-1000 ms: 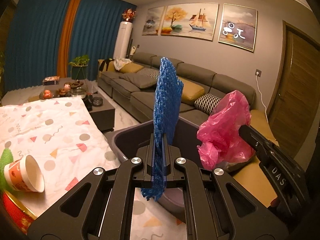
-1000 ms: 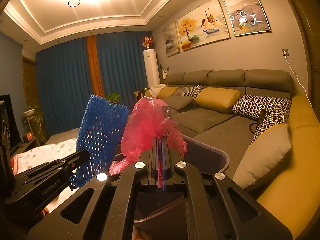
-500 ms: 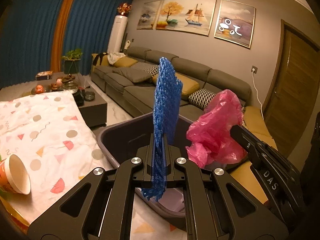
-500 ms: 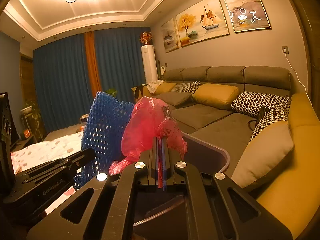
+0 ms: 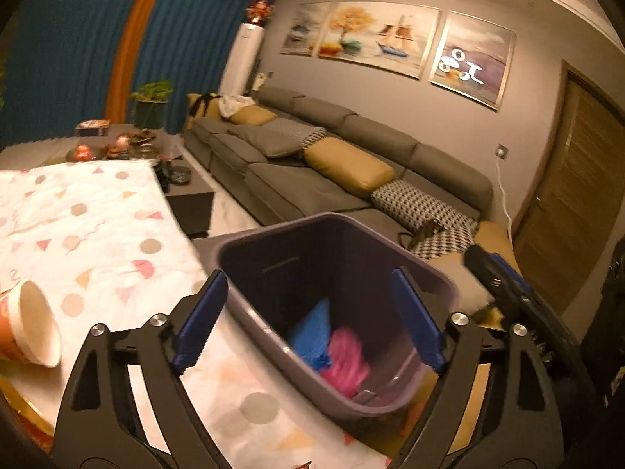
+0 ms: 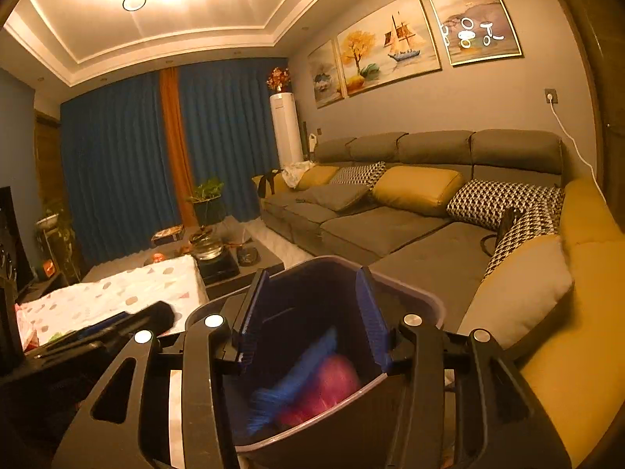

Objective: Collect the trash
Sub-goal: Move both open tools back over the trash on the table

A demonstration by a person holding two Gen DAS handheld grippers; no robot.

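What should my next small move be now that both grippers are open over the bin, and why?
Probably swing the left gripper toward the paper cup lying on its side on the patterned tablecloth. The blue foam net and pink plastic bag already lie inside the bin, both grippers are open and empty, and the cup is the nearest loose item on that side.

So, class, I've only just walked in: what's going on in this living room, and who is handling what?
A person is collecting trash with a pair of tongs in each hand. Both the left tongs and the right tongs are open and empty above the dark bin. A blue foam net and a pink plastic bag lie inside it. A paper cup lies tipped over on the patterned tablecloth, not yet collected.
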